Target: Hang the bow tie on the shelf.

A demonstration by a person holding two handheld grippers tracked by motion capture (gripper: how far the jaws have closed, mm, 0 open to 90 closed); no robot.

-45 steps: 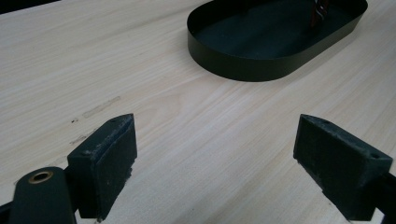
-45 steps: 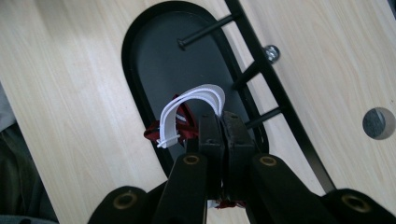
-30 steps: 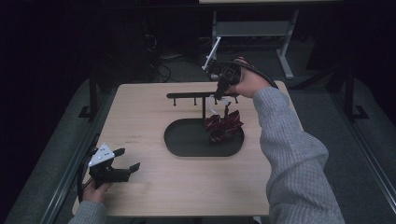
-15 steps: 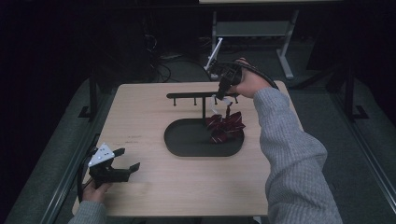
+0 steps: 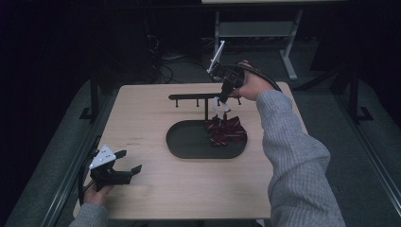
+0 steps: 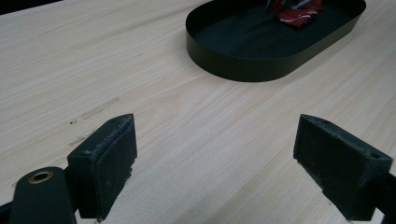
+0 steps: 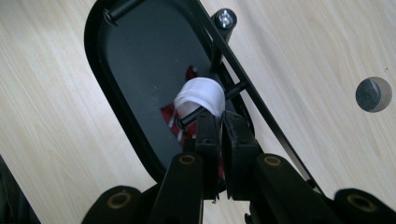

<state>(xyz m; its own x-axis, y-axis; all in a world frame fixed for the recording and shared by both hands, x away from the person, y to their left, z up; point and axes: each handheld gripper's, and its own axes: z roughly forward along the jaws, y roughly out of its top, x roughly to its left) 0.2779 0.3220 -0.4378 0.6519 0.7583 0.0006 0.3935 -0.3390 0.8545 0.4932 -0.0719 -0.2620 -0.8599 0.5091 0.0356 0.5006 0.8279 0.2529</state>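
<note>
A black oval tray (image 5: 185, 150) holds a post with a horizontal peg bar (image 5: 191, 97). A red fabric bundle (image 5: 226, 131) hangs down into the tray's right end from a white strap (image 5: 219, 105). My right gripper (image 5: 222, 98) points down over the bar, shut on that strap. In the right gripper view the white strap (image 7: 201, 95) loops around a black peg (image 7: 233, 89) just ahead of my right gripper (image 7: 220, 117), with red fabric (image 7: 173, 120) below. My left gripper (image 5: 131, 160) rests open at the table's front left, holding nothing; my left gripper (image 6: 233, 163) faces the tray (image 6: 243, 70).
The wooden table (image 5: 151, 118) has a round cable hole (image 7: 372, 94) near the rack. A desk frame and cables (image 5: 165, 61) stand on the floor behind the table. Bare tabletop lies between my left gripper and the tray.
The red bundle has sunk slightly toward the tray under my right gripper. My left gripper has not moved.
</note>
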